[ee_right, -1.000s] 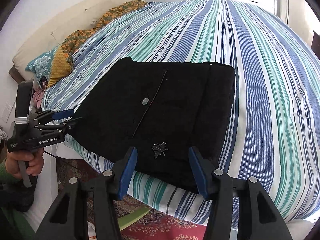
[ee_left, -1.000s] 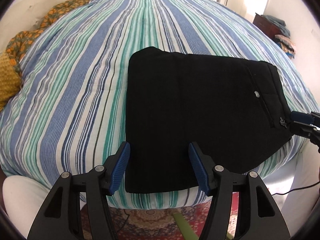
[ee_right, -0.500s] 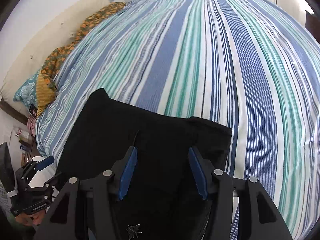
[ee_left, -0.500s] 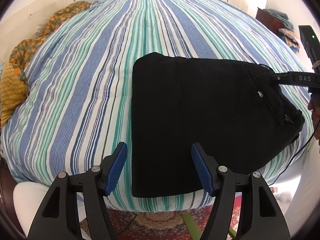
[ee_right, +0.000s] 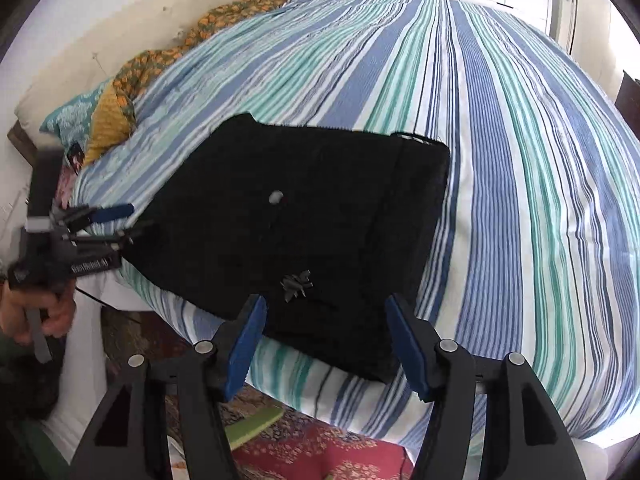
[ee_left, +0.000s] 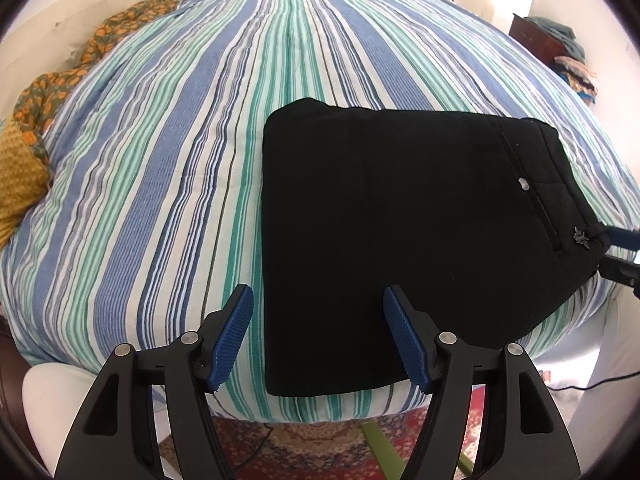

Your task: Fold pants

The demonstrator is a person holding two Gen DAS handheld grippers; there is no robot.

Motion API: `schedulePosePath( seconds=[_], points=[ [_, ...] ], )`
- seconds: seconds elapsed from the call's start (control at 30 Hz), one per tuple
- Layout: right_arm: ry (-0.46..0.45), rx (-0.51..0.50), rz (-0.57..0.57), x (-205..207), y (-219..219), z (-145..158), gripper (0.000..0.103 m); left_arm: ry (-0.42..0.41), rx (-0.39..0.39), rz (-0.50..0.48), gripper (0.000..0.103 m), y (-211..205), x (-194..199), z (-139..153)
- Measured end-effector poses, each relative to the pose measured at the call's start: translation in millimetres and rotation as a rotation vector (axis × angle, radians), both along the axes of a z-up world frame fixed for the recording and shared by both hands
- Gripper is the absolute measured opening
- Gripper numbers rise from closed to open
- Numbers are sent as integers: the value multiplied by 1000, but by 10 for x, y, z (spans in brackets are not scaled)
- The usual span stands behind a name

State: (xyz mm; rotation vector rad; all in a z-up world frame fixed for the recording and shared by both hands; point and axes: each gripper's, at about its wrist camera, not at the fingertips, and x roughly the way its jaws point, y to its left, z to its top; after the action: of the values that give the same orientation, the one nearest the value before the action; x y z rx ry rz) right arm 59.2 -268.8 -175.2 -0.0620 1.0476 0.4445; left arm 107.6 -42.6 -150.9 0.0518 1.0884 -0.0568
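Bright, even daylight fills both fisheye views, blowing out the white walls at the upper right. Straight stripes bow strongly toward dark, vignetted corners. The black pants (ee_left: pixel 400 232) show almost no detail. The left gripper (ee_right: pixel 120 222) is motion-blurred in the right wrist view.

pants (ee_left: pixel 400 232) on bed (ee_left: pixel 168 168), near its edge

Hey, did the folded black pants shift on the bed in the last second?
No. The black pants lie on the same stripes of the striped bedspread, their near edge overhanging the bed's foot as before.
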Motion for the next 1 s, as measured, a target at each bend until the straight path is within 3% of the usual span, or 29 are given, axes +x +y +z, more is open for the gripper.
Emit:
schedulePosePath(
  seconds=[0.07,0.17,0.27,0.37,0.43,0.5,0.53,0.57,0.63,0.7,0.77,0.87,0.93,1.0],
  points=[
    [26,76,-31,-24,-173,17,62,4,-72,42,84,211,92,11],
    [83,253,-145,143,-579,8,88,76,-253,112,88,542,355,-138],
    [174,350,-182,483,-753,-191,89,244,-385,103,87,610,646,-471],
    [312,460,-152,799,-690,-491,83,283,-445,54,85,512,741,-514],
    [385,482,-127,918,-568,-668,73,288,-431,20,77,402,768,-500],
    [404,455,-88,971,-441,-726,70,276,-394,6,50,321,788,-491],
    [415,447,-72,992,-409,-744,60,263,-387,3,32,308,803,-444],
    [425,464,-67,1004,-405,-750,54,245,-396,-8,22,304,817,-363],
    [420,516,-65,1014,-427,-667,40,185,-422,-34,21,308,850,-114],
    [381,557,-46,1024,-409,-466,34,116,-457,-63,21,318,916,155],
    [331,616,-24,1092,-363,-217,34,49,-443,-80,22,328,1041,403],
    [231,624,12,1338,-232,155,34,-44,-382,-90,22,373,1308,662],
    [172,613,21,1562,-135,346,34,-96,-376,-85,23,426,1511,733],
    [126,606,18,1788,-74,444,34,-132,-314,-75,33,455,1708,650]
  ],
)
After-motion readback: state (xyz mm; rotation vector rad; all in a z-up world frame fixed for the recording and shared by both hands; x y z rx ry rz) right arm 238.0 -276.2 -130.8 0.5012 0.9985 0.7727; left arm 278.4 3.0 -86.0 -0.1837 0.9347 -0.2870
